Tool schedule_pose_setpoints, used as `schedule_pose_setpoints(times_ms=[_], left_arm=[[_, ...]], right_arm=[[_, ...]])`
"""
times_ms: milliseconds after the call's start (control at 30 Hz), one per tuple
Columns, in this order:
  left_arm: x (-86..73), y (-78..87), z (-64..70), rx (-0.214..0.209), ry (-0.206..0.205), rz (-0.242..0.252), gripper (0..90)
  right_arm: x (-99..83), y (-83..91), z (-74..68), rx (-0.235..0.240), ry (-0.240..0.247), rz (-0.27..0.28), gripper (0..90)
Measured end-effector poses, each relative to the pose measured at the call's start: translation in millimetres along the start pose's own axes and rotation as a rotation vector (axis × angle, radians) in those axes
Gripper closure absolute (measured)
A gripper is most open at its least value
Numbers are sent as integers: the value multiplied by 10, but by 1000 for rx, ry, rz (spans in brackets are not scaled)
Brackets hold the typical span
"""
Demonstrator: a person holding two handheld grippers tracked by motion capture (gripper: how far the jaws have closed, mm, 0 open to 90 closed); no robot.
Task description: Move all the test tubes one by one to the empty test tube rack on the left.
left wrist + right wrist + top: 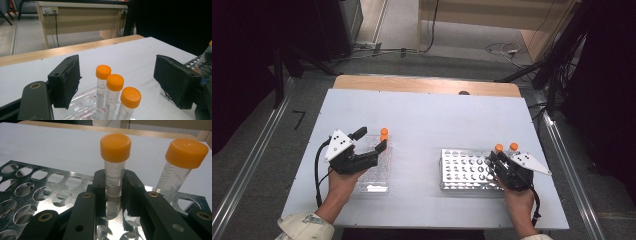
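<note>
A clear plastic rack [374, 175] lies at the table's left with three orange-capped tubes [113, 82] standing in a row at its far end. My left gripper [372, 139] hovers over this rack, open, its pads [66, 81] wide apart on either side of the tubes [384, 133] and touching none. At the right lies a metal rack [462, 172] full of round holes. My right gripper [113, 185] is shut on the body of an orange-capped tube [115, 146] standing upright at the rack's far right corner. A second capped tube [186, 153] stands just to its right.
The white tabletop [432, 115] stretches between and beyond the two racks, with a wooden edge [427, 84] at its far side. Most holes of the metal rack [37, 185] are vacant. Metal rails [247, 170] run along the floor on both sides.
</note>
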State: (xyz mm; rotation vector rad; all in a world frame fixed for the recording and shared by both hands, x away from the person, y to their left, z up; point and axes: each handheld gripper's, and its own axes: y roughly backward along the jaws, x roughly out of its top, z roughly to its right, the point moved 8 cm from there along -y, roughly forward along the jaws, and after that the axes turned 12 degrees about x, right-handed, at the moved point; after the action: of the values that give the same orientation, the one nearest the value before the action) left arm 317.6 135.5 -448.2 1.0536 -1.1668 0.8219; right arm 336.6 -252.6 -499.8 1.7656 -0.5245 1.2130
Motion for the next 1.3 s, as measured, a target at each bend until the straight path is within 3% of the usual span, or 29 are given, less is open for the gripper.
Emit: schedule_pose_setpoints(times_ms=[233, 933, 1100, 1300], left_arm=[[-2, 0, -4, -1, 3, -2, 213], [0, -1, -2, -2, 6, -1, 214], [2, -1, 5, -6, 6, 0, 214], [4, -1, 22, -12, 4, -1, 214]], right_arm=[[59, 51, -3, 0, -1, 30, 721], [345, 290, -113, -25, 73, 108, 726], [436, 372, -196, -6, 89, 135, 726], [528, 409, -362, 49, 91, 141, 726]])
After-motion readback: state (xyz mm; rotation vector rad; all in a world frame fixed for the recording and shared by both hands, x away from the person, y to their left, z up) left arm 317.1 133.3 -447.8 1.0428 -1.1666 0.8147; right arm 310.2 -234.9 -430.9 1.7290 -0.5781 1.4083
